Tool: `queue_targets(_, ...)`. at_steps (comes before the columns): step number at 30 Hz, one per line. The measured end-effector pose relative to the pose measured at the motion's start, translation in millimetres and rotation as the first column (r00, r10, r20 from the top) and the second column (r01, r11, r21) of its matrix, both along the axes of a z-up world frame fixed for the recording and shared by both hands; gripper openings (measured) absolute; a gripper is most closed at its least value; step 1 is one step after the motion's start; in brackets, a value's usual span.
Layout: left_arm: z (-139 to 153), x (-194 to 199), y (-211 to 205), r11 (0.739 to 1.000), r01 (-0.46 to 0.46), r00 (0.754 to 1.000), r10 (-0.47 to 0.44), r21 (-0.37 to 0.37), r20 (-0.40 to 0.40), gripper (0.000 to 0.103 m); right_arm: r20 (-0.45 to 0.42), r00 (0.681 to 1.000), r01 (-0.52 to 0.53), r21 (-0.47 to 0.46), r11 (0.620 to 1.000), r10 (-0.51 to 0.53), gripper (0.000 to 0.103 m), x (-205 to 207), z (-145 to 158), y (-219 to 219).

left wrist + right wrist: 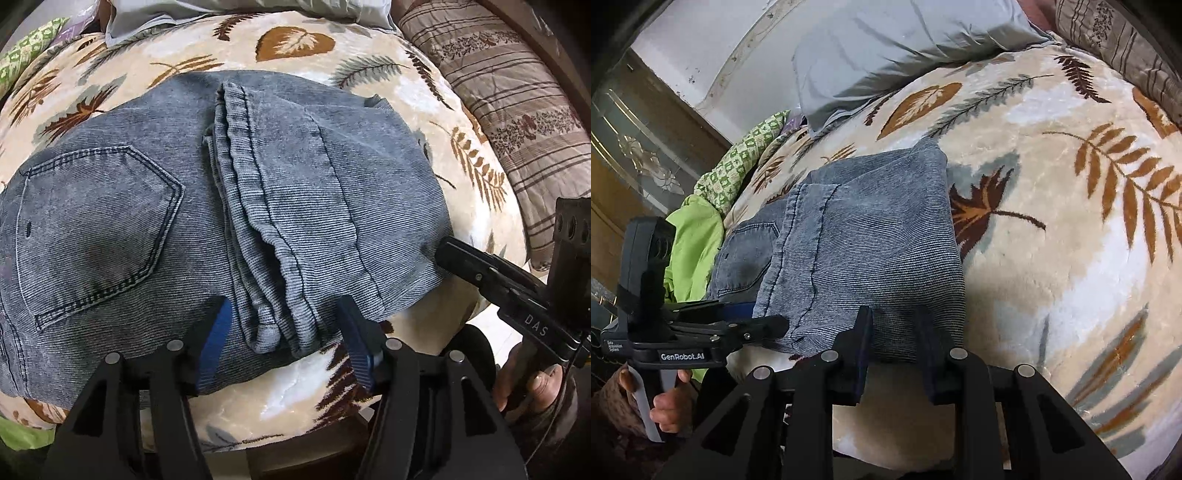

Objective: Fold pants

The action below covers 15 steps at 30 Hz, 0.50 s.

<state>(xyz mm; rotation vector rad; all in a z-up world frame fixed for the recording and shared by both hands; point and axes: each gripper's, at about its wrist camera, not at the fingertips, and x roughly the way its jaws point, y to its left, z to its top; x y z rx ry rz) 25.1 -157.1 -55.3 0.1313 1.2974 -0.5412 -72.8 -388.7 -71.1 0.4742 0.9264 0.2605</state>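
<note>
Grey-blue denim pants (221, 206) — folded flat on leaf-print blanket, back pocket up.

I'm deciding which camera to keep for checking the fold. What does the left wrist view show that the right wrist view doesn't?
Only the left wrist view shows the stacked leg hems running across the folded jeans, between its open left gripper. Only the right wrist view shows the wooden cabinet and the lime-green cloth. Both show the jeans, the back pocket, the leaf-patterned blanket, the grey pillow and the right gripper.
</note>
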Motion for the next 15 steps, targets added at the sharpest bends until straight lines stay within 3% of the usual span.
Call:
queue_targets(2,3,0,7,1.000,-0.007,1.000,0.007,-0.020,-0.016,0.059,-0.003,1.000,0.009,-0.011,1.000,-0.009,0.033,0,5,3)
queue_targets(6,12,1,23,0.998,-0.030,0.999,0.028,-0.047,-0.027,0.061,0.017,1.000,0.004,-0.065,0.998,-0.003,0.059,-2,21,19)
queue_targets(9,20,4,42,0.996,-0.066,0.998,0.066,-0.058,-0.013,0.063,0.037,0.999,-0.020,-0.108,0.994,0.024,0.060,-2,34,38)
queue_targets(15,32,21,121,0.975,-0.201,0.979,0.203,-0.099,0.008,0.068,0.056,0.990,-0.118,-0.211,0.970,0.132,0.067,6,56,101)
